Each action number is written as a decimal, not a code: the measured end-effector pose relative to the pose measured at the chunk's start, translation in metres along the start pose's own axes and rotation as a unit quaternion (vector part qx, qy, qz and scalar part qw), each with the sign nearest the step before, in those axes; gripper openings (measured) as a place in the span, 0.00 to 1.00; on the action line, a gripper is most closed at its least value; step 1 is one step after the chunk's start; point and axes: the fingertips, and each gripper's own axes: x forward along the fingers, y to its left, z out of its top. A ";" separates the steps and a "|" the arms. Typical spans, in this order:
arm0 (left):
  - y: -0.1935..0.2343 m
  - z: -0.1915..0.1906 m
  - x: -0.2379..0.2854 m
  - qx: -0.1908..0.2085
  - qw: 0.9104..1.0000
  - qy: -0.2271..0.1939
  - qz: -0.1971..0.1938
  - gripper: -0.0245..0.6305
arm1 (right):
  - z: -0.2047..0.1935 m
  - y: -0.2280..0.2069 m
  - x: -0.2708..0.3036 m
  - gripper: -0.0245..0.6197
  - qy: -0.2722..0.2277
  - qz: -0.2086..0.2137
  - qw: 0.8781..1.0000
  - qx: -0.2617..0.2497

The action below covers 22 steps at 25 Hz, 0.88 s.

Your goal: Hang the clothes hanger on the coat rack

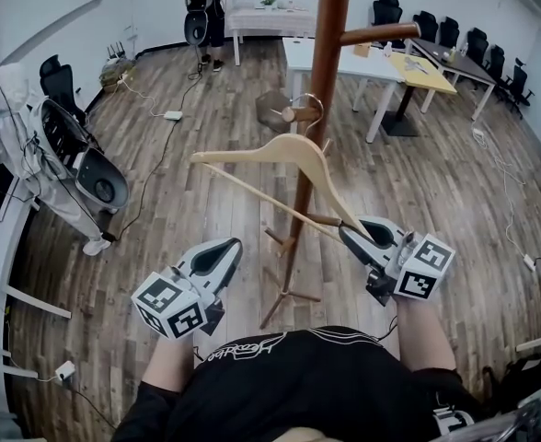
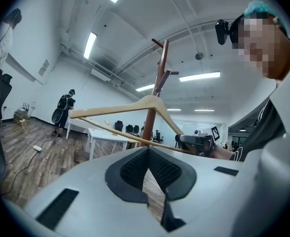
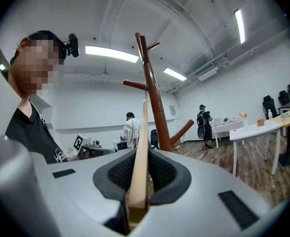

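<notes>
Grey right gripper [image 1: 349, 234], mine: jaws clamped on the end of one arm of the pale wooden clothes hanger [image 1: 289, 147]. Grey left gripper [image 1: 233, 246], mine: jaws together on nothing, held low, well apart from the hanger. Hanger lies across the front of the brown coat rack [image 1: 327, 58], its thin hook [image 1: 314, 102] just beside a short peg [image 1: 295, 114], contact not discernible; beyond, plank floor [image 1: 206, 127], white tables [image 1: 339, 63], black office chairs [image 1: 436, 26].
</notes>
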 end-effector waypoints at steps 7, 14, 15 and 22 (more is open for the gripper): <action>-0.001 -0.003 -0.003 -0.008 1.000 -0.010 0.011 0.05 | -0.009 -0.005 -0.006 0.16 0.003 -0.001 1.000 0.000; -0.001 -0.009 -0.007 -0.010 1.000 -0.008 0.020 0.05 | -0.019 -0.013 -0.008 0.16 -0.007 0.014 0.999 0.034; -0.002 -0.009 -0.007 -0.011 1.000 -0.008 0.020 0.05 | -0.019 -0.014 -0.009 0.16 -0.010 0.018 0.999 0.043; -0.012 -0.011 -0.007 -0.007 1.000 -0.002 0.016 0.05 | -0.019 -0.013 -0.013 0.16 -0.025 0.016 0.999 0.036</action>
